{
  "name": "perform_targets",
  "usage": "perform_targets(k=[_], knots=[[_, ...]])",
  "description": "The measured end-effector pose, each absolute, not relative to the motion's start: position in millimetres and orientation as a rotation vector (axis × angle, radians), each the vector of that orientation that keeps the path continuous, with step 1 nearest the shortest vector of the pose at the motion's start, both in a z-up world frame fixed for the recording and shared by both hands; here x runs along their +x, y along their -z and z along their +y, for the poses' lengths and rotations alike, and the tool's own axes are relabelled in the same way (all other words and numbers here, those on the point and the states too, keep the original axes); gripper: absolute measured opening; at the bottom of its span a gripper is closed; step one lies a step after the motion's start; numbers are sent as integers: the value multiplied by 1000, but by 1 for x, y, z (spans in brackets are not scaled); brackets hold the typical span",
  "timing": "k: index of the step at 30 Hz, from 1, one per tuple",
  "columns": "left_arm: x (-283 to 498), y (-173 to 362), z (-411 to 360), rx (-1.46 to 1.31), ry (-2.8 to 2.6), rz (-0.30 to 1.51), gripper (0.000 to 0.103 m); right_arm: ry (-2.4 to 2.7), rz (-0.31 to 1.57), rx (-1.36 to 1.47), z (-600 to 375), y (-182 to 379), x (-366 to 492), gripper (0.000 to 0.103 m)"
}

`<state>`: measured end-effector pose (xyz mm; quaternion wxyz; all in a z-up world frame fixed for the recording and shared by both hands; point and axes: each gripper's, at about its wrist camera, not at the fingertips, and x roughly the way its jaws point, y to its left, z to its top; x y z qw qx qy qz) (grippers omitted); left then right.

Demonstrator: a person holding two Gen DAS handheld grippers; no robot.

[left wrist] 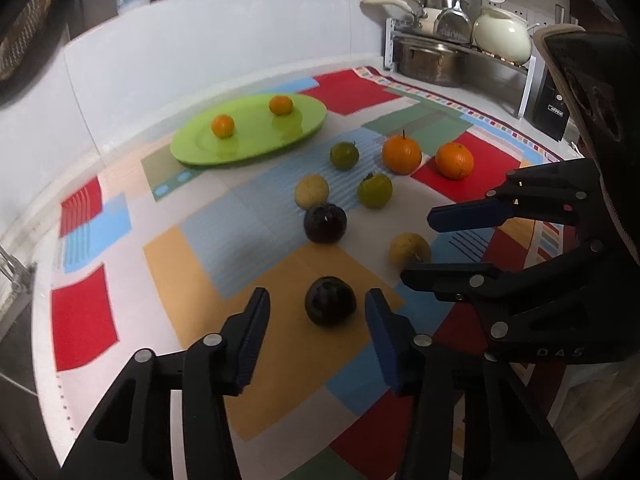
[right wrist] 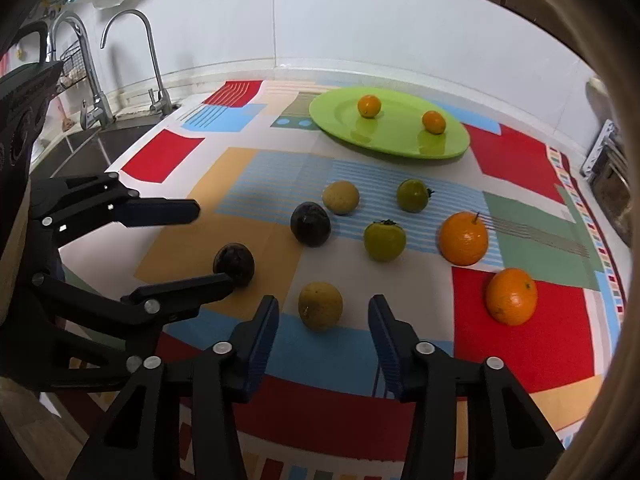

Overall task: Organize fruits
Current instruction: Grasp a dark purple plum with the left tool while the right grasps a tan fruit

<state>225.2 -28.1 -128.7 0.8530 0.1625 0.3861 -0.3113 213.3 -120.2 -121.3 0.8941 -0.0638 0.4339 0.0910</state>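
Fruit lies scattered over a patchwork tablecloth (left wrist: pixel 120 320) of red, blue, orange and green blocks. In the left wrist view, the left gripper (left wrist: pixel 316 312) fills the lower centre of the frame with its jaws spread to either side of a dark plum (left wrist: pixel 330 301); the plum sits on an orange patch between the blue pads, with a gap showing on both sides, so nothing is pinched. In the right wrist view, the right gripper (right wrist: pixel 323 316) occupies the lower centre in the same way, jaws spread around a yellow fruit (right wrist: pixel 320 306) that rests on the cloth with clear space to each pad. That same gripper shows at the right edge of the left wrist view, where the yellow fruit lies between its fingers. A second dark plum (left wrist: pixel 324 224) sits near frame centre in the left wrist view, just beside another yellow fruit (left wrist: pixel 311 191). Two green fruits (left wrist: pixel 374 190) lie right of centre, and two large oranges (left wrist: pixel 401 153) sit further right, one on a red patch. A lime-green plate (left wrist: pixel 304 128) in the upper middle of the frame carries two small oranges (left wrist: pixel 222 125), well apart from each other. A dish rack with pots (left wrist: pixel 460 40) stands in the upper right corner, and a tap (right wrist: pixel 132 48) rises over a sink in the upper left of the right wrist view.
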Motion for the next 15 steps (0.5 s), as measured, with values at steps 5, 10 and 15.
perform_targets(k=[5, 10, 15], knots=[[228, 134, -31, 321, 646, 847, 39, -214, 926, -109, -122, 128, 220, 41], [229, 135, -34, 307, 635, 868, 33, -235, 940, -85, -126, 131, 224, 35], [228, 135, -36, 290, 620, 880, 30, -248, 941, -73, -128, 132, 226, 28]])
